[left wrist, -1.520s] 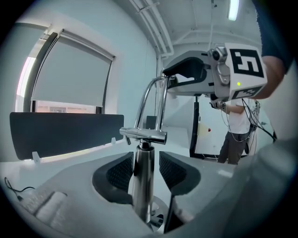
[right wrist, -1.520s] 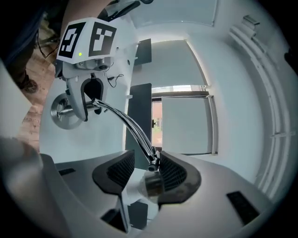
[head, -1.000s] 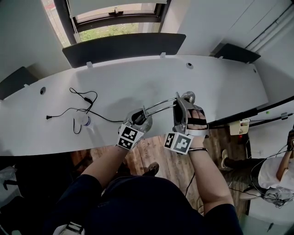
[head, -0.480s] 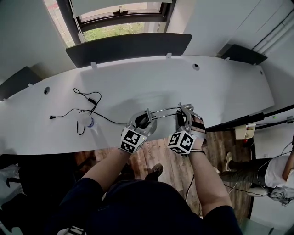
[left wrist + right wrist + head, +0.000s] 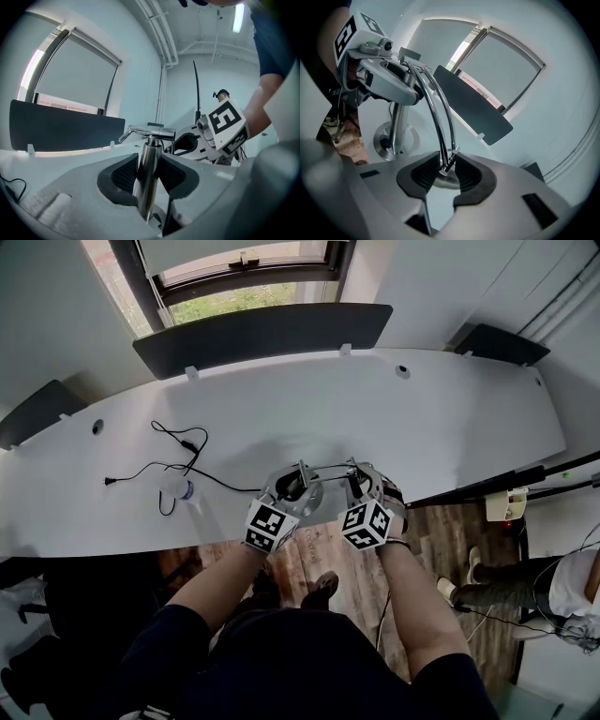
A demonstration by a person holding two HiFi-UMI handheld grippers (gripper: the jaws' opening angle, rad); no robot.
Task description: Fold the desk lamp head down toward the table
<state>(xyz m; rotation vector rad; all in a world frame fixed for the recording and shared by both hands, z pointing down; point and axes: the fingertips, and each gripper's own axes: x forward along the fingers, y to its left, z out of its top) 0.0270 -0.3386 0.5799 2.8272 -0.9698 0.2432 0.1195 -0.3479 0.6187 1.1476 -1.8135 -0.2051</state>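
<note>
A chrome desk lamp stands near the table's front edge, with its round base (image 5: 389, 143) on the white table (image 5: 394, 418). My left gripper (image 5: 149, 165) is shut on the upright post (image 5: 151, 152). From the post's top, the arm of two thin curved rods (image 5: 439, 112) runs down to my right gripper (image 5: 446, 168). Its pads hold the rods' far end while the jaws are opening slightly. A shiny rounded part, apparently the lamp head (image 5: 442, 182), shows just under those pads. In the head view the left gripper (image 5: 292, 486) and right gripper (image 5: 361, 486) are side by side, low over the table.
A black cable (image 5: 178, 442) and a small white plug (image 5: 173, 487) lie left of the lamp. A dark divider panel (image 5: 262, 329) lines the table's far edge. The table's front edge (image 5: 441, 491) runs right beside both grippers. A person (image 5: 577, 587) sits at the far right.
My right gripper has come down toward the table with the lamp's arm and rolled over, so the arm now lies low. The left gripper has kept still on the post.
</note>
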